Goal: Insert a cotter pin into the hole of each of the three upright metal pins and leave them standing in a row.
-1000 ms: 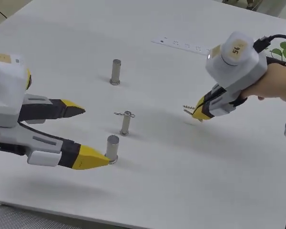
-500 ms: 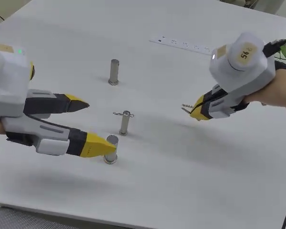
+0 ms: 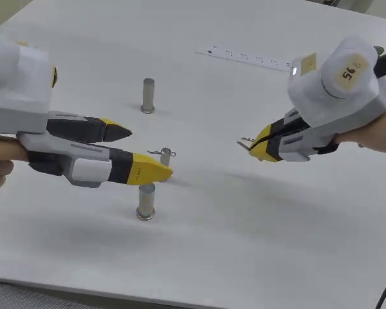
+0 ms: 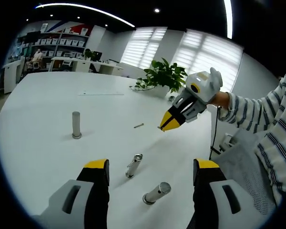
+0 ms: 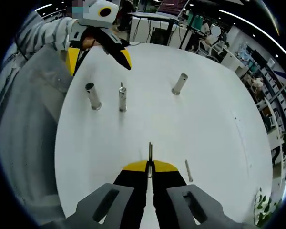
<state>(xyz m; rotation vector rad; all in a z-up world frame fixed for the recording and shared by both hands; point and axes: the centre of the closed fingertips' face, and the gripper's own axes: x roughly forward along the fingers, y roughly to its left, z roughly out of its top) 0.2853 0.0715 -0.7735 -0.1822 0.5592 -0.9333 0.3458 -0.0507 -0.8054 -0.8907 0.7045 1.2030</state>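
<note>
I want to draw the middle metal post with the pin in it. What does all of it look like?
The middle post is a short, shiny grey metal cylinder, upright on the white table between the near post and far post. A thin wire cotter pin passes through its top and sticks out sideways. In the head view the left gripper hides its lower part with a yellow tip; contact is unclear.

In the head view, a jaw of the left gripper [image 3: 150,152] hides the lower part of the middle pin [image 3: 165,154]. The cotter pin [image 3: 244,141] in the right gripper [image 3: 252,149] is mostly covered by its jaws; only one end shows.
</note>
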